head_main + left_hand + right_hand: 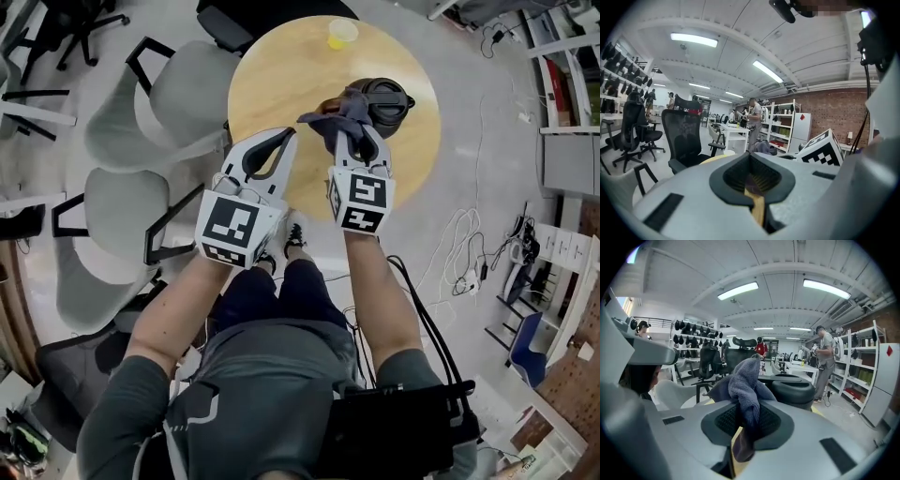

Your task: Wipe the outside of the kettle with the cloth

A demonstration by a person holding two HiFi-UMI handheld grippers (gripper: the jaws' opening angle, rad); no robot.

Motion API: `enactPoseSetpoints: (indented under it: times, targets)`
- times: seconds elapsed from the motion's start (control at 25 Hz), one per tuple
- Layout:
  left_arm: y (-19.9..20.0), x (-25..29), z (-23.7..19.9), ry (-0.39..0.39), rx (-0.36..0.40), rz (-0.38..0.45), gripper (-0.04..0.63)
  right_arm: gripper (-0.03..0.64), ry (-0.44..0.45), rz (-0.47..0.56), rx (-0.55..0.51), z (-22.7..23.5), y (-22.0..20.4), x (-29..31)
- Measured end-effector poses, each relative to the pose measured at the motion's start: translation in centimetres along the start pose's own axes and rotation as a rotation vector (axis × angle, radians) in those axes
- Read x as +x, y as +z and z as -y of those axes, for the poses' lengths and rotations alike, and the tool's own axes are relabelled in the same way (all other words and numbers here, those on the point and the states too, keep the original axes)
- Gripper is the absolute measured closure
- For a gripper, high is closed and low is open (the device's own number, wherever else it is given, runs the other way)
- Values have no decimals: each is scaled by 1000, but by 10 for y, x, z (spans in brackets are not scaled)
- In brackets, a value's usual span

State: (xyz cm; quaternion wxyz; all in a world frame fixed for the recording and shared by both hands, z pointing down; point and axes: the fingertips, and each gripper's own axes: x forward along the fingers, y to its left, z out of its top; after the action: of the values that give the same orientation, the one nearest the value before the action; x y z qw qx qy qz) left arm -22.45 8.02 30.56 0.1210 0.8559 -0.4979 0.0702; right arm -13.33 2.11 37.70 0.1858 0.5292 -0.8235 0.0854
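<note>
Cloth (746,380) sat pinched in the right gripper (360,142), whose jaws were clamped on it. It was a grey-blue terry bundle with a nubbly pile that rose in a rumpled peak above the jaws, and a short tail hung below them. The kettle (386,101) stood just beyond the cloth on the round wooden tabletop (281,75). It was dark, squat and rounded, with a flat lid.

In the head view the cloth overlapped the kettle's near-left side and hid it. Whether fabric pressed on the wall or only hung before it could not be told. In the right gripper view the grey jaw shells cut off the kettle's lower body, and its spout and handle were hard to make out.

The left gripper (284,141) hung beside the right one over the tabletop's near edge, apart from the kettle. Its jaws were together on nothing, with only a thin slit of wood grain showing between the ribbed black pads (740,176). A small yellow cup (342,35) stood near the far rim.
</note>
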Motion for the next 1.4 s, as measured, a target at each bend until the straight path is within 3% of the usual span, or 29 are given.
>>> enactPoseSetpoints:
  times: [0.16, 0.4, 0.8, 1.4]
  targets:
    - [-24, 24, -5, -4, 26, -37, 586, 548, 2, 69, -13, 6, -4, 13]
    - [-64, 50, -14, -19, -8, -76, 586, 548, -14, 105, -38, -6, -22, 24]
    - [-116, 62, -36, -6, -32, -132, 586, 548, -2, -29, 20, -7, -113, 64]
    - [-138, 56, -32, 3, -55, -148, 586, 548, -27, -125, 47, -9, -138, 78]
